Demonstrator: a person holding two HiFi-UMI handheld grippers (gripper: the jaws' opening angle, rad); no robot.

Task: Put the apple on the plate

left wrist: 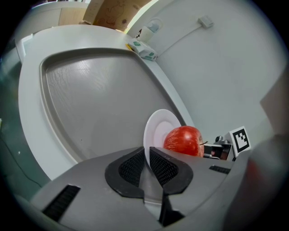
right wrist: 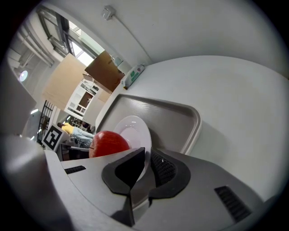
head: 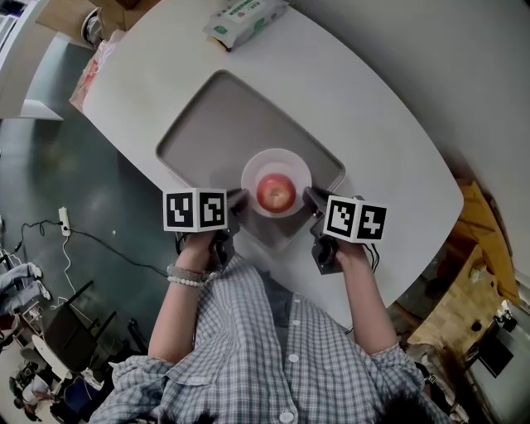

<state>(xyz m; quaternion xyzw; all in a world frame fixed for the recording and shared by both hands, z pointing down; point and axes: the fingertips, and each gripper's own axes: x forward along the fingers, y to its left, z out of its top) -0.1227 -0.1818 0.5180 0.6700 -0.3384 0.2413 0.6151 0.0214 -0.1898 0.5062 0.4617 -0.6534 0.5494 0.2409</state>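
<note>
A red apple [head: 276, 192] lies in the middle of a small white plate [head: 258, 166]. My left gripper [head: 238, 199] is shut on the plate's left rim and my right gripper [head: 309, 196] is shut on its right rim. In the left gripper view the rim of the plate [left wrist: 156, 128] stands clamped in the left gripper [left wrist: 148, 156], with the apple [left wrist: 184, 140] just behind. The right gripper view has the plate [right wrist: 132, 128] pinched in the right gripper [right wrist: 147, 159], with the apple [right wrist: 108, 143] at its left. Whether the plate rests on the tray, I cannot tell.
Under the plate lies a grey tray [head: 207, 124] on a white oval table [head: 389, 141]. A green-and-white wipes pack [head: 244, 21] lies at the table's far edge. The table's near edge runs just behind the grippers; the floor at the left holds cables.
</note>
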